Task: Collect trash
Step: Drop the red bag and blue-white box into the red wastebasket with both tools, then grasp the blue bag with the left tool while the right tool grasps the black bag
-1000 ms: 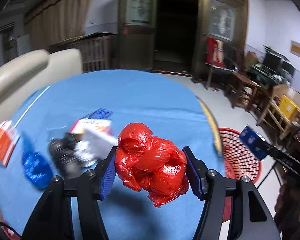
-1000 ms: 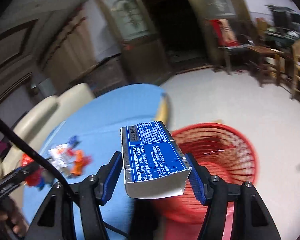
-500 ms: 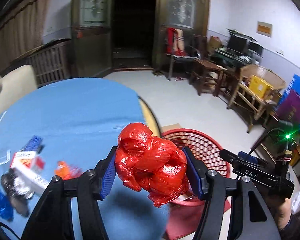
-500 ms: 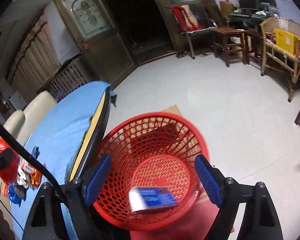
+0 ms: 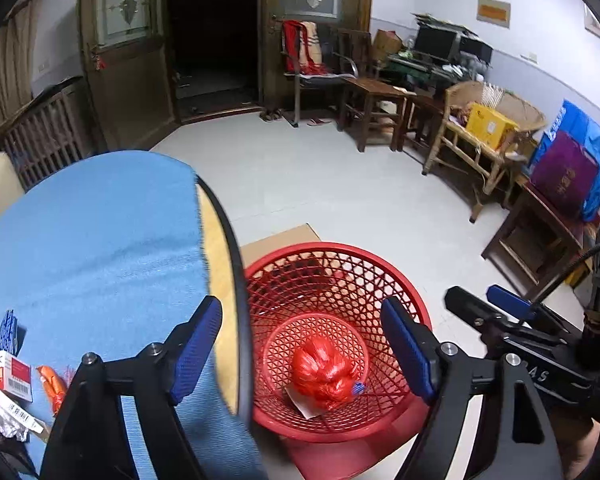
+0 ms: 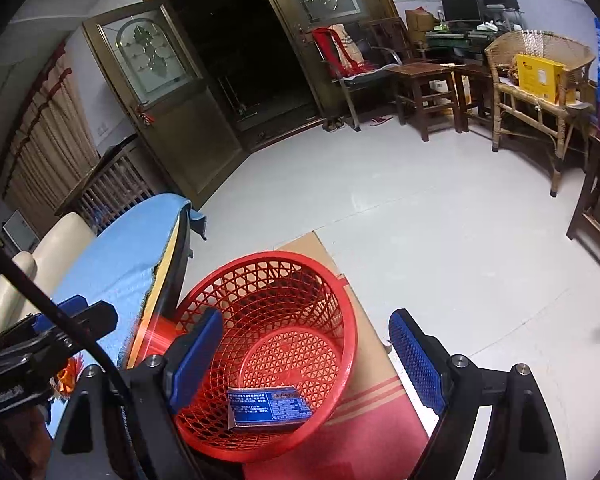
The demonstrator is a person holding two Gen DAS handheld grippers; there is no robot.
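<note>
One blue-clothed table [image 5: 92, 240], grey floor [image 5: 340, 184]

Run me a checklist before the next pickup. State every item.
1. Left gripper empty: ok, its jaws are opening with nothing between them.
2. Right gripper open and empty: ok.
3. Crumpled red plastic bag inside the red mesh plastic basket: ok.
4. Blue printed carton inside the basket: ok.
5. Blue-clothed round table free of trash: not ok, a white-and-red small box and an orange wrapper lie there.
</note>
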